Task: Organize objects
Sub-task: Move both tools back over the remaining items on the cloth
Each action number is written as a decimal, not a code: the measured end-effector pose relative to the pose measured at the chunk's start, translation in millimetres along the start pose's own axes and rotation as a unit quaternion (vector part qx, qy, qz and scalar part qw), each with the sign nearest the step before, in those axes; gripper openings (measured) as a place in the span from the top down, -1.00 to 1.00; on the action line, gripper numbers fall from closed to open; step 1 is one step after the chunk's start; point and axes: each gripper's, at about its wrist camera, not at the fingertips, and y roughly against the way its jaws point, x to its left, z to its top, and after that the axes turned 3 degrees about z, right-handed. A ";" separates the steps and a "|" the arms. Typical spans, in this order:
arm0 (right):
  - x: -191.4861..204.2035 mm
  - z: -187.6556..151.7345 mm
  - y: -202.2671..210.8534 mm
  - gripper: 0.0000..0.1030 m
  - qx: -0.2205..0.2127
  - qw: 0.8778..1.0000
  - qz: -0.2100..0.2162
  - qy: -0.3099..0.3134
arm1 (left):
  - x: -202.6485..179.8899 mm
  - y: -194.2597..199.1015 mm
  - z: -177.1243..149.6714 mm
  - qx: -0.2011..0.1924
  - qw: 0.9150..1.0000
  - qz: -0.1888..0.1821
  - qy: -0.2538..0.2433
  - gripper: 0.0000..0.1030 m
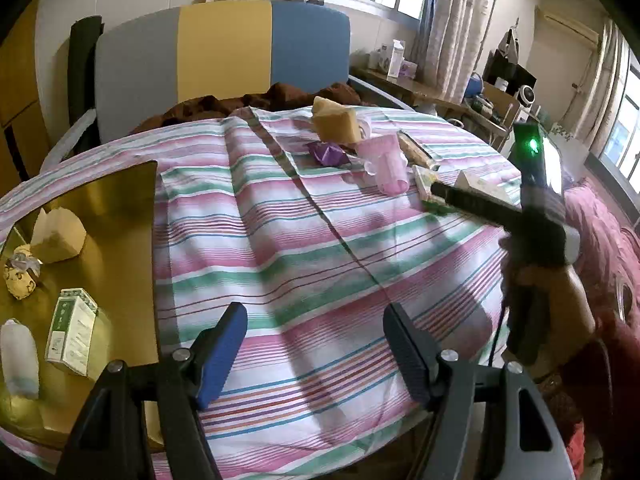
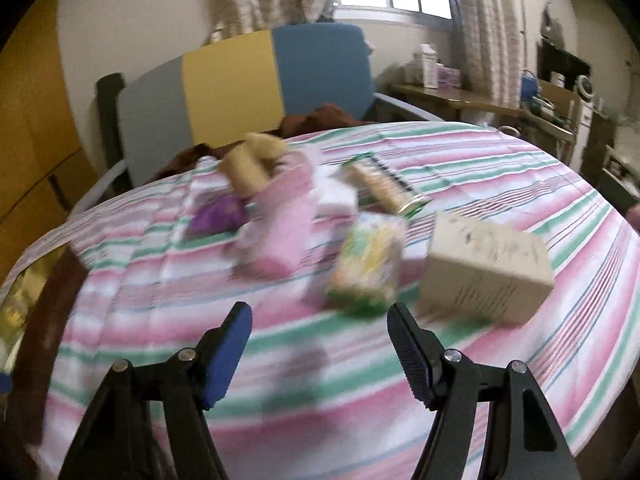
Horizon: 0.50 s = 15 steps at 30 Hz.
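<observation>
A cluster of objects lies on the striped bedsheet (image 1: 320,240): a tan sponge block (image 1: 335,120), a purple wrapper (image 1: 327,154), a pink cup (image 1: 386,164) on its side, and a green-yellow packet (image 2: 370,264) beside a beige box (image 2: 486,276). A gold tray (image 1: 104,216) at the left holds a green-white box (image 1: 72,330), a white bottle (image 1: 19,356), a crumpled ball (image 1: 22,274) and a folded paper carton (image 1: 58,236). My left gripper (image 1: 314,346) is open and empty above the sheet. My right gripper (image 2: 320,346) is open and empty just short of the packet; it also shows in the left wrist view (image 1: 472,198).
A headboard (image 1: 224,52) in grey, yellow and blue stands behind the bed, with a brown blanket (image 1: 248,104) at its foot. A cluttered desk (image 1: 440,92) runs along the right wall under the windows. A red patterned cover (image 1: 600,248) lies at the right.
</observation>
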 end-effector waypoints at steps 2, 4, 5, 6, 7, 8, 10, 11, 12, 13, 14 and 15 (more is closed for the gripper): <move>-3.6 8.1 -2.6 -0.36 -0.004 1.000 0.002 -0.008 | -0.2 -2.6 0.3 0.002 1.000 0.004 0.001 -0.39; -5.7 17.9 -4.8 -0.36 -0.014 1.000 0.019 -0.017 | 1.1 -5.5 0.2 0.005 1.000 0.008 0.006 -0.39; -4.9 22.2 -5.8 -0.36 -0.018 0.999 0.026 -0.018 | 1.7 -6.9 -0.2 0.008 1.000 0.010 0.008 -0.39; -2.4 27.8 -8.5 -0.37 -0.021 0.999 0.034 -0.016 | 2.8 -8.8 -0.7 0.011 1.000 0.012 0.012 -0.39; 1.6 33.1 -14.3 -0.37 -0.018 0.999 0.037 -0.013 | 4.1 -10.4 -1.1 0.014 1.000 0.013 0.015 -0.39; 5.7 37.9 -20.0 -0.37 -0.015 0.999 0.039 -0.009 | 5.9 -11.0 -1.6 0.016 1.000 0.012 0.018 -0.39; 15.7 46.9 -36.0 -0.37 -0.003 0.999 0.052 -0.005 | 8.7 -12.2 -3.3 0.019 0.999 0.015 0.025 -0.39; 19.3 50.3 -44.0 -0.36 0.006 0.998 0.055 -0.003 | 10.0 -12.8 -3.5 0.020 0.999 0.016 0.027 -0.39; 22.6 53.6 -54.0 -0.36 0.017 0.998 0.055 -0.004 | 11.4 -12.3 -4.1 0.021 0.999 0.017 0.029 -0.39; 24.2 54.4 -59.2 -0.26 0.022 0.998 0.055 -0.006 | 13.2 -11.6 -4.5 0.020 0.999 0.019 0.030 -0.39; 25.4 55.0 -67.2 -0.08 0.033 0.998 0.057 -0.009 | 13.7 -11.4 -4.2 0.020 0.999 0.021 0.031 -0.39; 26.6 54.5 -72.9 0.02 0.044 0.997 0.056 -0.011 | 14.8 -11.1 -4.0 0.019 0.999 0.023 0.032 -0.39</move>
